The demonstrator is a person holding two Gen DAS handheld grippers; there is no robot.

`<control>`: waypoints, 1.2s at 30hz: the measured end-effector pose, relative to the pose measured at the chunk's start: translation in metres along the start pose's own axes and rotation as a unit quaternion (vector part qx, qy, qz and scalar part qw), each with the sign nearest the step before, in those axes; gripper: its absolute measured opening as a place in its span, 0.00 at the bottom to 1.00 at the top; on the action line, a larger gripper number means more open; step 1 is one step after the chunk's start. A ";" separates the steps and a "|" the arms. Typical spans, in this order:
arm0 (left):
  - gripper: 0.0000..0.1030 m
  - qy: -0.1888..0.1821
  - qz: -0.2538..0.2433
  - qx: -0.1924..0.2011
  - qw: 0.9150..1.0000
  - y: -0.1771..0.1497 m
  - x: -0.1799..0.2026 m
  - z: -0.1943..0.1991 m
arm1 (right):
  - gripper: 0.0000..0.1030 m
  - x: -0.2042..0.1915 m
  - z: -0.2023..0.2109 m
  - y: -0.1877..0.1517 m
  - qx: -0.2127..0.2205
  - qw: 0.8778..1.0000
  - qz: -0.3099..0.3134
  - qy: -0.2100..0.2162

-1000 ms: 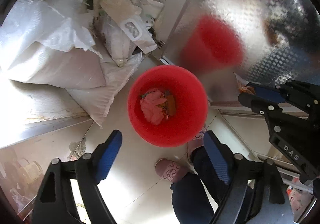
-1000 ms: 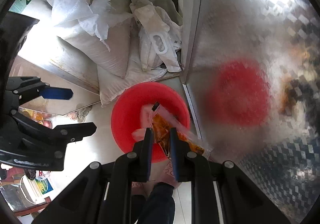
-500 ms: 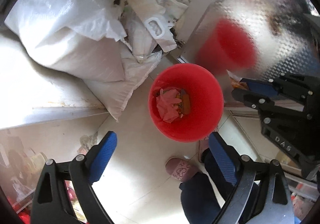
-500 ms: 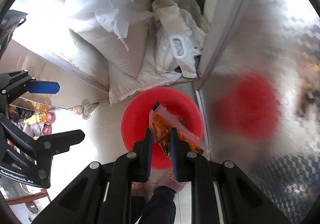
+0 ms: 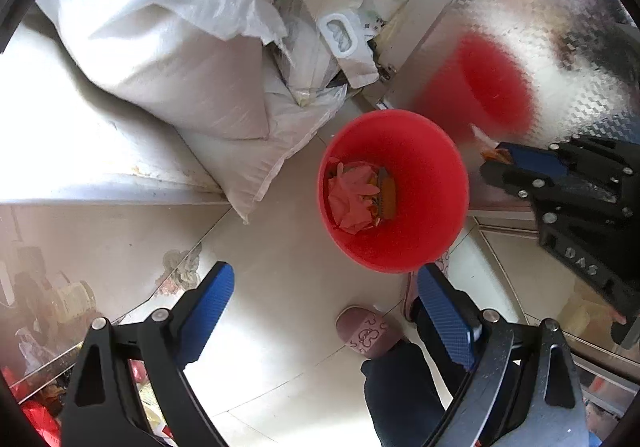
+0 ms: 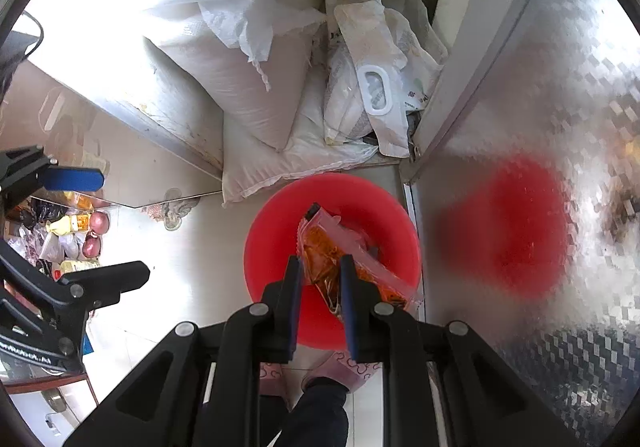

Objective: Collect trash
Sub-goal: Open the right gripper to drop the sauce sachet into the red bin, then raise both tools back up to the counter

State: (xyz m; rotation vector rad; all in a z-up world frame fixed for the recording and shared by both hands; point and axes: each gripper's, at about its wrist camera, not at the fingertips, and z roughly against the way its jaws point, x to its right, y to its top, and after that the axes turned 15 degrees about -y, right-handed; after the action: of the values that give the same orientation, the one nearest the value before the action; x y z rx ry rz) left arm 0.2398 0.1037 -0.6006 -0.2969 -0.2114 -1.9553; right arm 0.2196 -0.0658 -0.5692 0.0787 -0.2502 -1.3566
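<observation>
Over floor tiles (image 5: 280,327), left gripper (image 5: 324,311) jaws have just widened, seemingly empty.

We see a red bin (image 5: 424,207) standing upright on the pale floor with crumpled pink trash (image 5: 352,197) at its bottom; above its opening hangs a clear, orange-stained wrapper (image 6: 340,251)

Home storage corner: tiled floor (image 5: 280,319), woven sacks (image 6: 224,59), slippers (image 5: 366,331).

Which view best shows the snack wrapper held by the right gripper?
The right wrist view: the snack wrapper is clamped between the right gripper fingers over the red bin. The left wrist view shows only an orange scrap at that gripper's tips.
</observation>
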 end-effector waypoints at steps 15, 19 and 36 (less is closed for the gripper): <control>0.89 0.004 0.010 0.010 1.000 -0.001 0.006 -0.002 | 0.60 0.002 -0.001 -0.006 0.000 1.000 0.017 0.002; 0.89 0.003 0.016 0.020 1.000 -0.007 0.012 0.019 | 0.67 0.003 0.011 -0.007 -0.011 1.000 0.020 0.002; 0.89 -0.016 0.018 0.155 0.988 -0.062 0.107 0.282 | 0.98 0.022 0.289 -0.012 0.071 0.996 -0.014 -0.045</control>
State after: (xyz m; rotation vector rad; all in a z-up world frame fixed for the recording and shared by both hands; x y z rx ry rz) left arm 0.1739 0.1141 -0.3005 -0.1276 -0.5219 -1.8508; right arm 0.1476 -0.0646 -0.2883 0.1413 -0.4233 -1.3708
